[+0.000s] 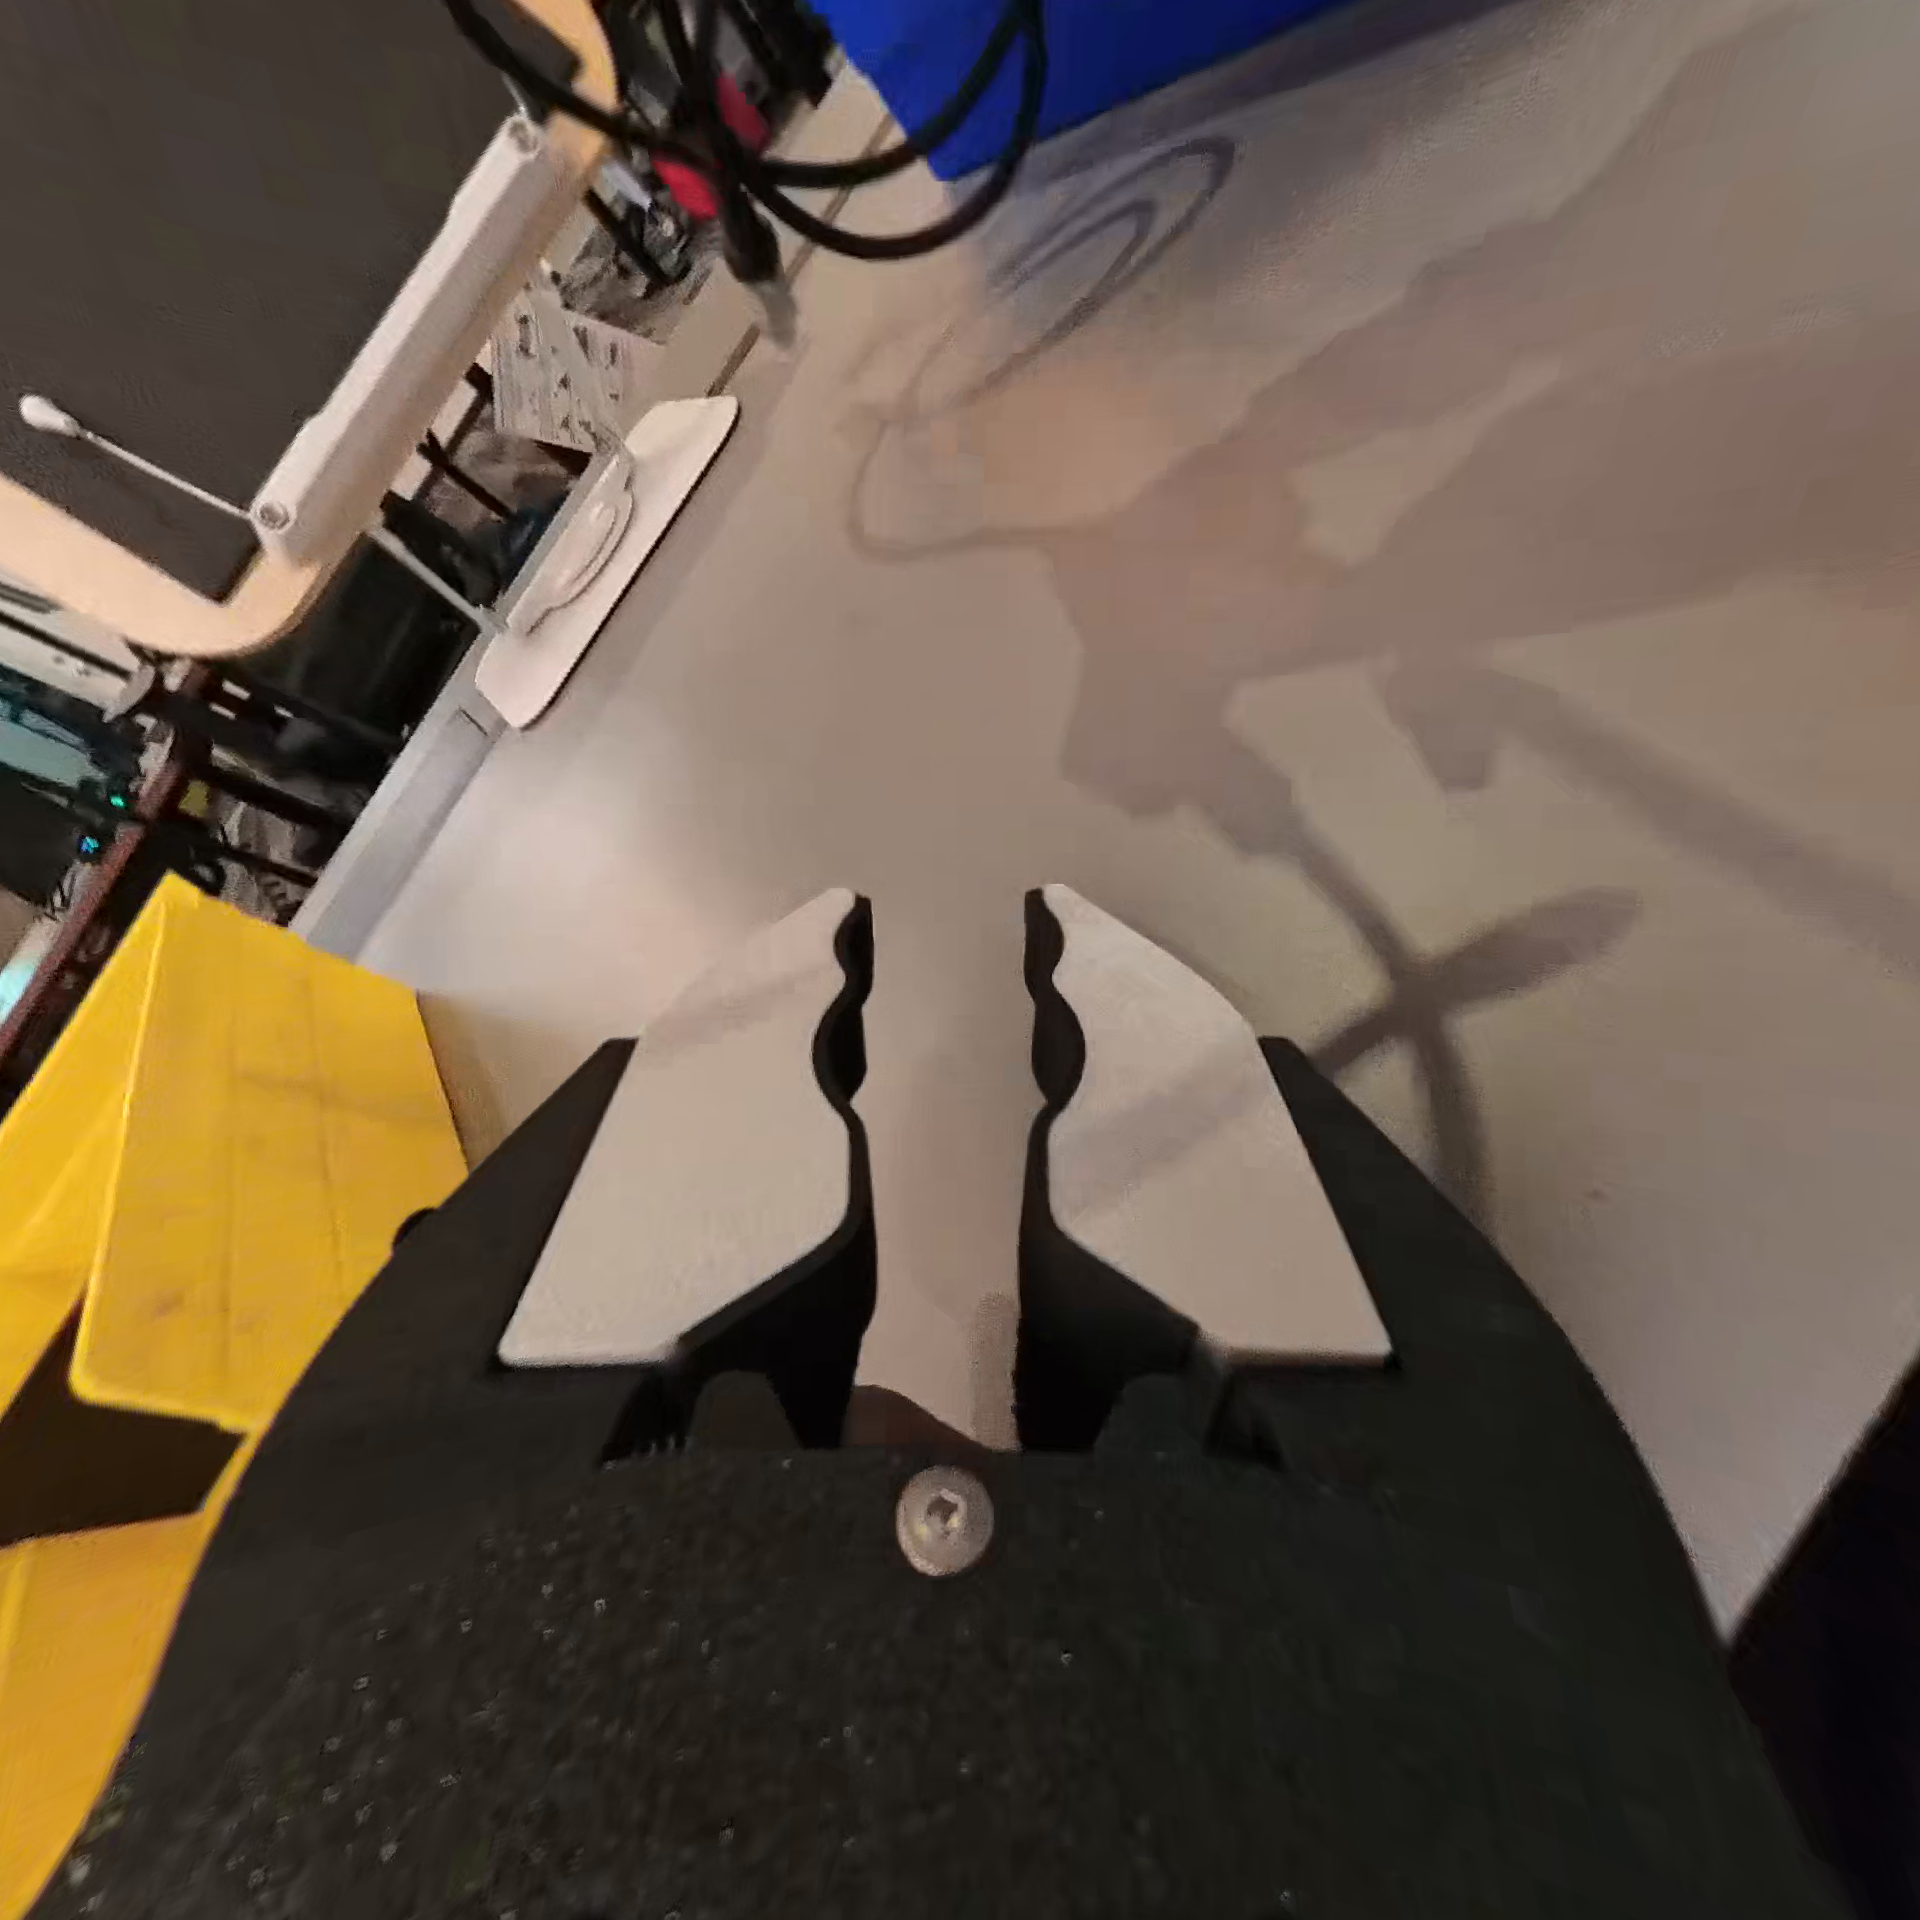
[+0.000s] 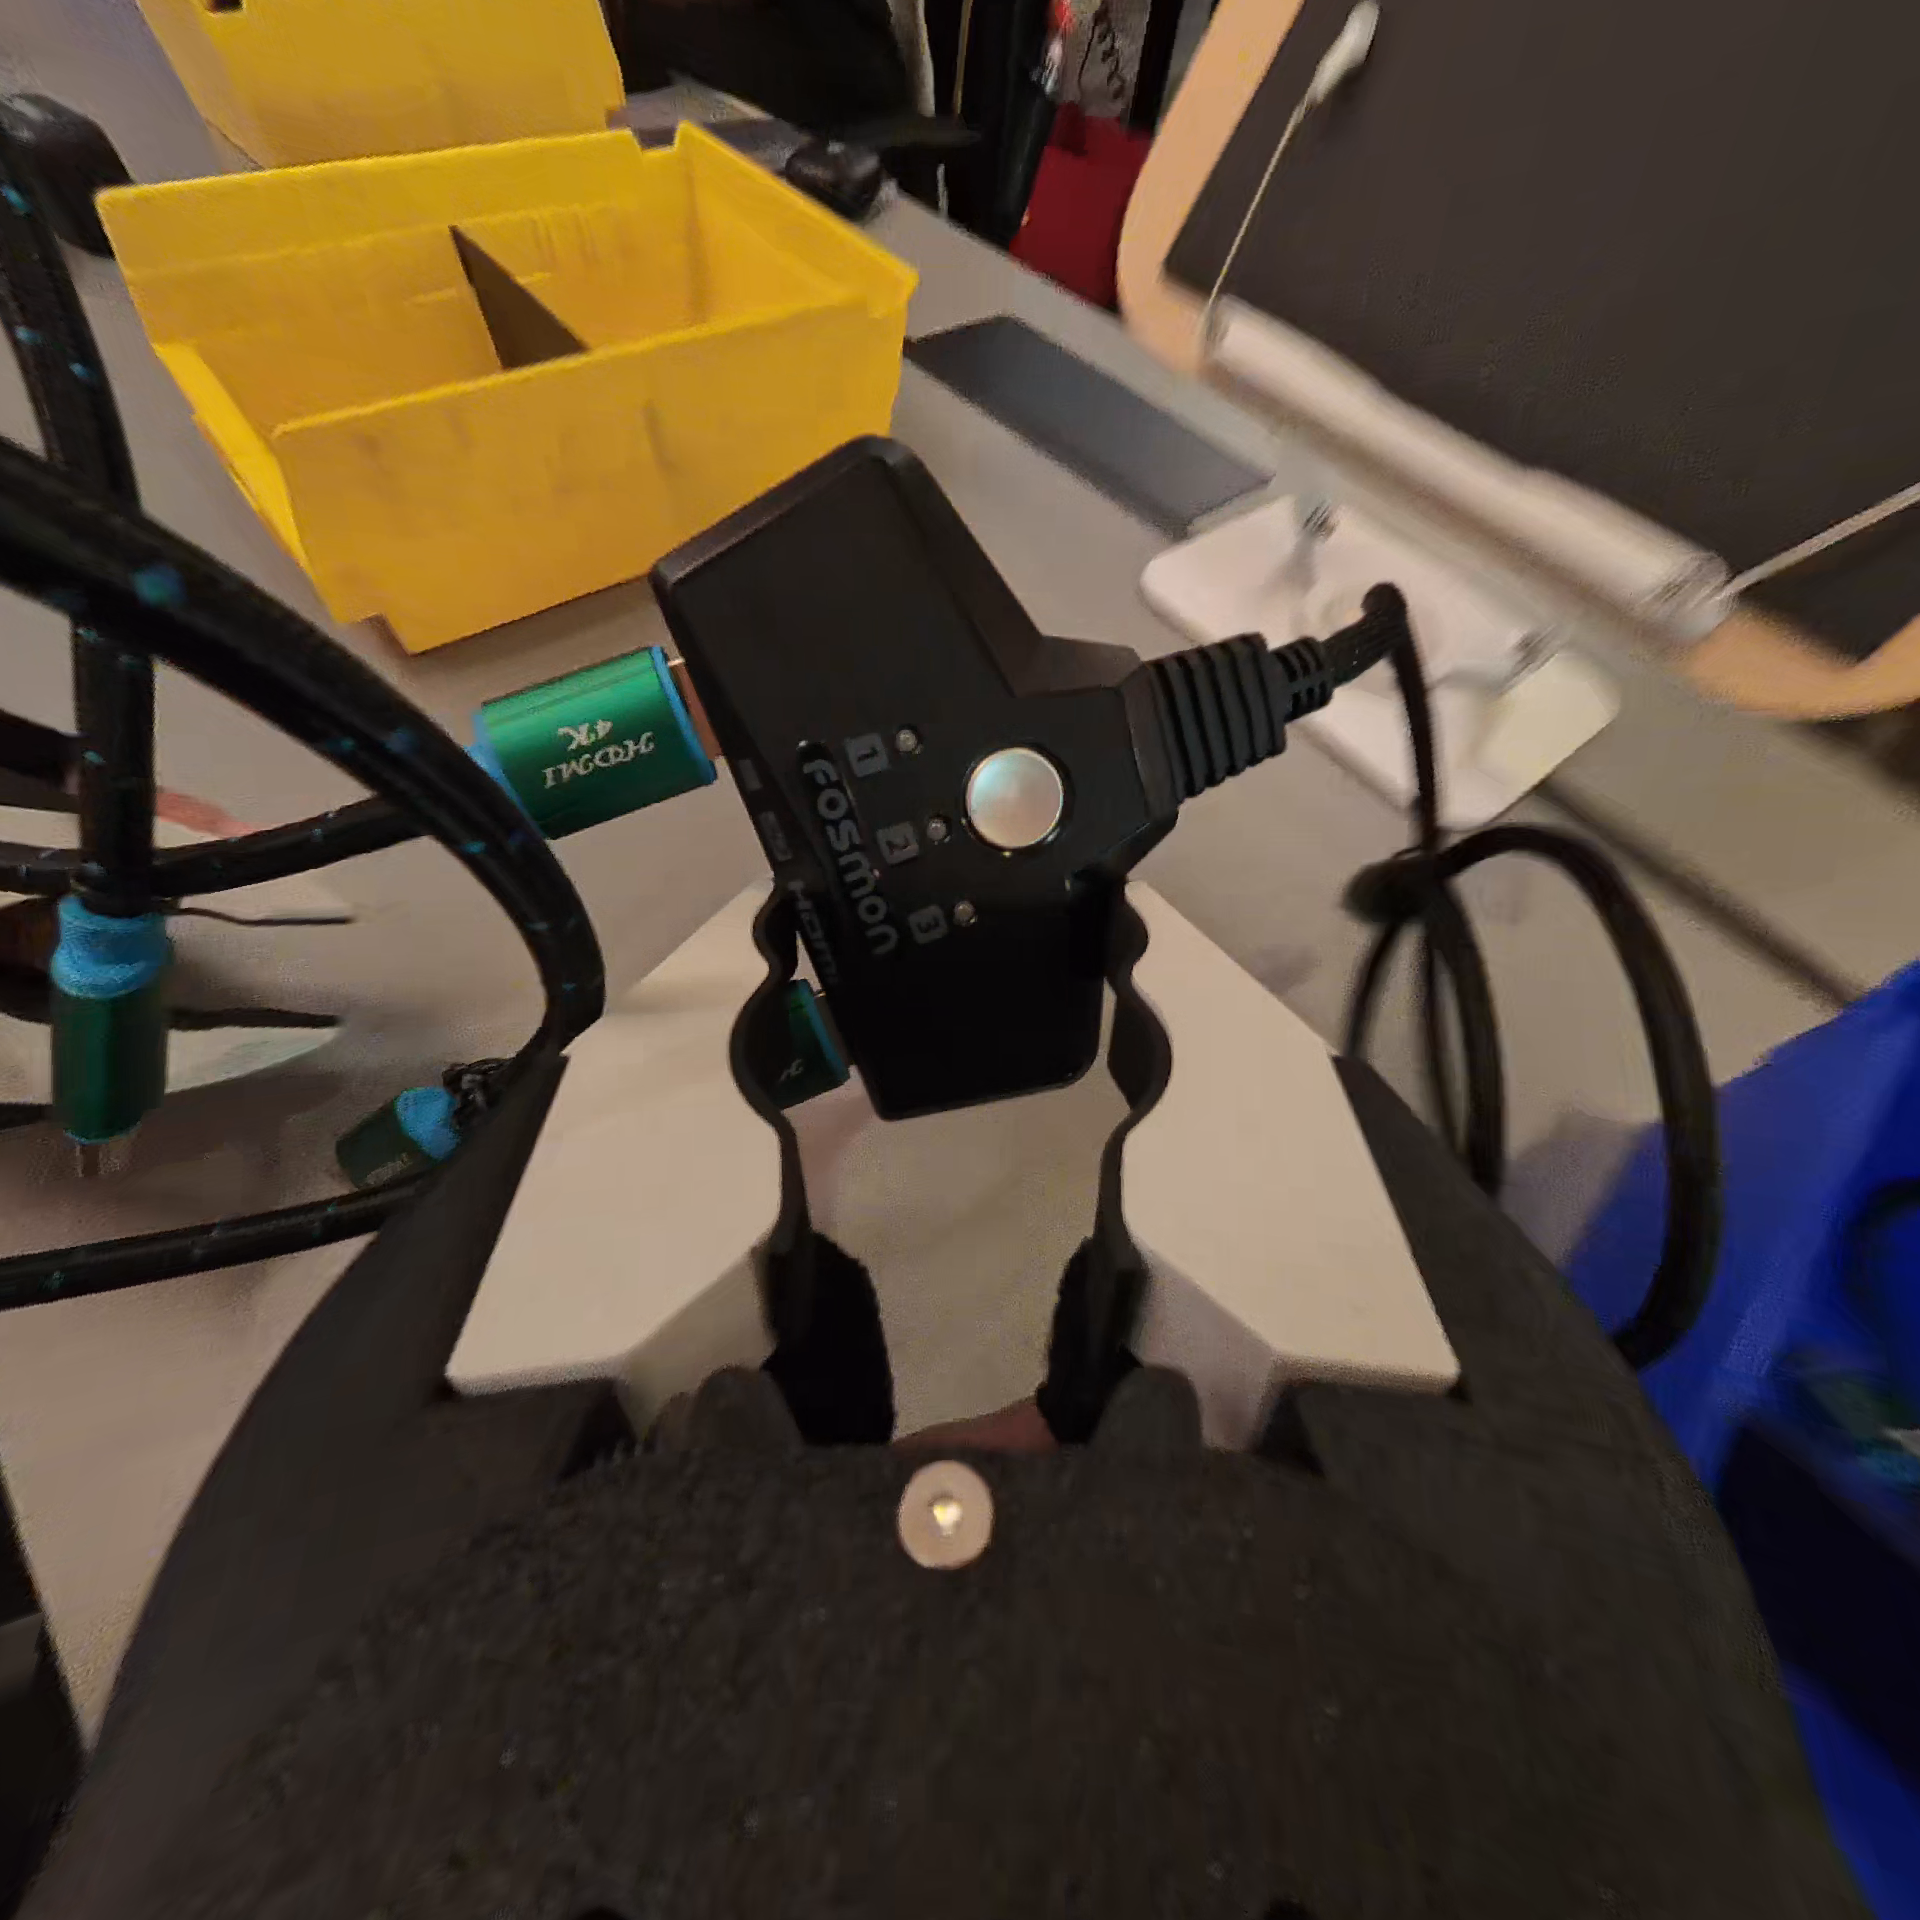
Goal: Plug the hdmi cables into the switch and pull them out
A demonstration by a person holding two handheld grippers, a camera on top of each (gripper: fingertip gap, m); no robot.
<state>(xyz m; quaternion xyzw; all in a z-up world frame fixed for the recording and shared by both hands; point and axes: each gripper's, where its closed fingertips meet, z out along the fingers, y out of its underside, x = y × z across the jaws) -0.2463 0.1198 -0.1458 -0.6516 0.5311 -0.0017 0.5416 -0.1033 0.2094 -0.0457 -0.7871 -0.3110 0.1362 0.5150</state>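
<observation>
Now we clamp the switch [image 2: 914, 790] in our right gripper [image 2: 940, 935], a green HDMI plug [image 2: 597, 743] seated leftward along its long axis; our left gripper [image 1: 948, 914] hovers narrowly parted, empty, over bare table [image 1: 1247, 623].

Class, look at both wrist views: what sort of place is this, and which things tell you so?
Probably an electronics workbench in a lab or workshop: a grey table with yellow parts bins, loose braided cables with green plugs, and an equipment rack beyond the table edge.
</observation>
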